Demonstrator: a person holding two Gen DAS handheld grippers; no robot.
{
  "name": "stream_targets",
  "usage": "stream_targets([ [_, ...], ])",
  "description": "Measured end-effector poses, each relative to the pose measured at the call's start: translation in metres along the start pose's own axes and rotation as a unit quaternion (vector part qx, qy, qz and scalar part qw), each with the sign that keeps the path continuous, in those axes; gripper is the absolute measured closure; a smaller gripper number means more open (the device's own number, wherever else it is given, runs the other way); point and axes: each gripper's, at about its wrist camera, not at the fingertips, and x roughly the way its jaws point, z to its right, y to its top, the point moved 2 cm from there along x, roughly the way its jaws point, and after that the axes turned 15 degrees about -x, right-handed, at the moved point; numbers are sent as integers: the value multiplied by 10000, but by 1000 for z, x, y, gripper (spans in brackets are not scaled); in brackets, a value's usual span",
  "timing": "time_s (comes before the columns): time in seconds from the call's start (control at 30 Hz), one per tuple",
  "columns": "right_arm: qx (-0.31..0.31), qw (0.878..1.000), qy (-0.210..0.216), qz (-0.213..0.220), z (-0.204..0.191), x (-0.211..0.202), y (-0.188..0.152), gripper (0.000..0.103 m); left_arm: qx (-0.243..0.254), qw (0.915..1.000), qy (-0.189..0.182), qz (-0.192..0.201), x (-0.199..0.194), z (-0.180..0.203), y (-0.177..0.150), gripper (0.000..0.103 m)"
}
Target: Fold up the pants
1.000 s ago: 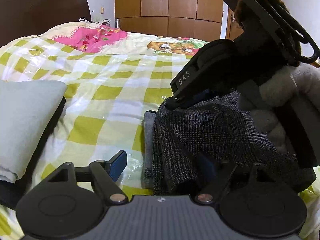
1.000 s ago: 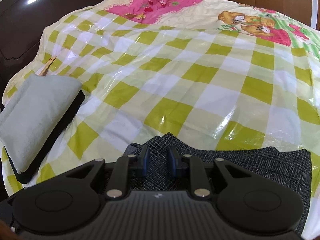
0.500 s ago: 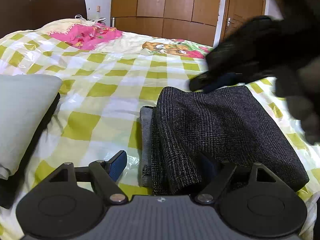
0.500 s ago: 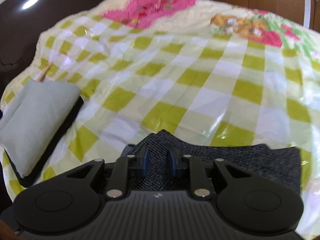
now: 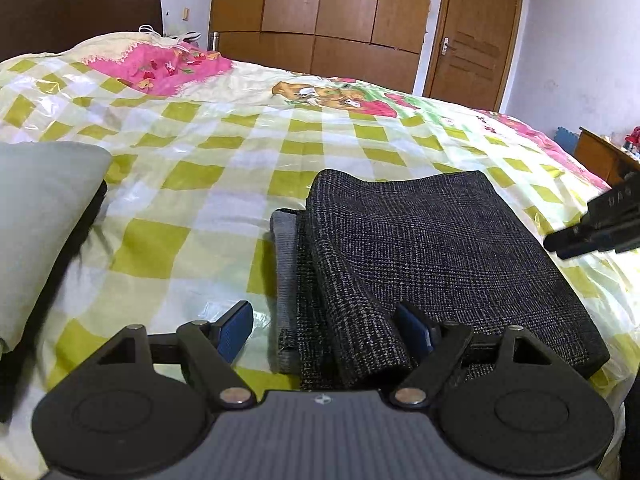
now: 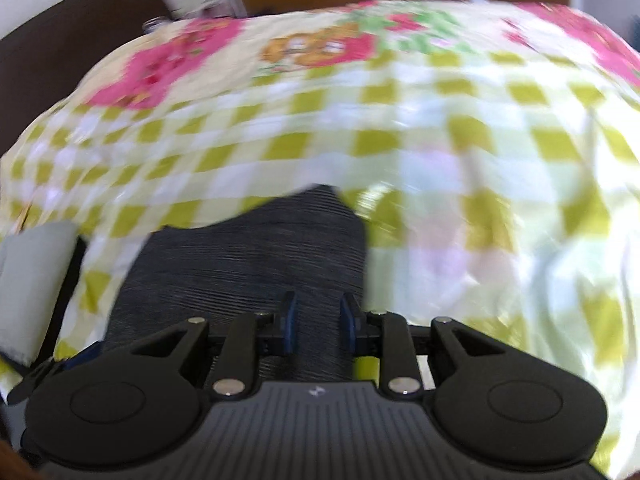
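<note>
The dark tweed pants (image 5: pixel 440 248) lie folded into a thick rectangle on the checked bed cover (image 5: pixel 200 168), a grey inner layer (image 5: pixel 284 272) showing along their left edge. My left gripper (image 5: pixel 326 330) stands wide open at the near left corner, with the folded edge between its blue pads but not pinched. In the blurred right wrist view the pants (image 6: pixel 248 264) lie under and left of my right gripper (image 6: pixel 318 328). Its jaws are opening from a narrow gap and hold nothing. Its black tip (image 5: pixel 600 224) pokes in at the right edge of the left wrist view.
A folded grey cloth (image 5: pixel 36 216) rests on something dark at the bed's left side. A pink and cartoon-printed quilt (image 5: pixel 320 92) covers the far end. Behind stand a dark headboard (image 5: pixel 80 4), a wooden wardrobe (image 5: pixel 320 12) and a door (image 5: pixel 468 40).
The right gripper and the hand holding it have swung off the top of the pants to the right, and the right view has rolled and blurred. The left gripper has stayed put.
</note>
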Motion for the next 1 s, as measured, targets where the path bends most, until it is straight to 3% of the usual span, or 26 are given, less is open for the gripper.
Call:
stream_targets([
  [0.17,310,9991,-138,-268,18,7,-15,76,24,10000,-1,-16,0,0,0,13],
  [0.4,423,9988,-114,-230,21,8,-22,72,124,9999,52,-45,1,6,0,13],
  [0.73,659,9975,211,-115,34,0,-35,65,198,9997,106,-80,-6,8,5,13],
  [1.0,862,9943,620,89,52,-8,-45,57,-31,10000,-68,-37,-21,2,35,14],
])
